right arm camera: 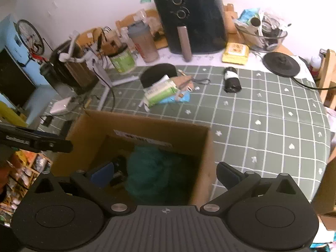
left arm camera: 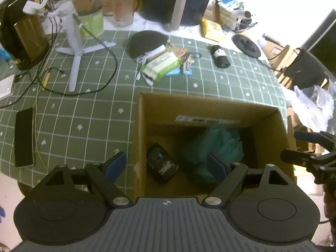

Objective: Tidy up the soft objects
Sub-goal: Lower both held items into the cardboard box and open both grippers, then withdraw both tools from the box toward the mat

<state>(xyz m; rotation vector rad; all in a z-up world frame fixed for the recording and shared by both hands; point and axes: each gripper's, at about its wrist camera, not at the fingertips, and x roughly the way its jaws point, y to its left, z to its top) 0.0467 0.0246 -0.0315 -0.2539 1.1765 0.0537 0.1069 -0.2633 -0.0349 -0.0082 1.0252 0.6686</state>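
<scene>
An open cardboard box [left arm camera: 145, 126] [right arm camera: 201, 147] stands on the green checked tablecloth. Inside lie a teal fluffy soft thing [left arm camera: 218, 145] [right arm camera: 151, 168] and a dark packet [left arm camera: 161, 166]. My left gripper [left arm camera: 167, 164] is open and empty, hovering over the box's near left edge. My right gripper [right arm camera: 166, 173] is open and empty above the box's near right side. Further back lie a black cap [left arm camera: 147, 42] [right arm camera: 157, 73], a green-white wipes pack [left arm camera: 161, 65] [right arm camera: 160, 91] on a blue pack, and a black roll [left arm camera: 220, 56] [right arm camera: 232, 79].
A white tripod [left arm camera: 73, 42] with cables stands at the left, a phone [left arm camera: 24, 136] lies near the left edge. A kettle [left arm camera: 23, 31], jars, a shaker and a black air fryer [right arm camera: 189, 19] line the back. A black kettle base [right arm camera: 281, 63] sits at the right.
</scene>
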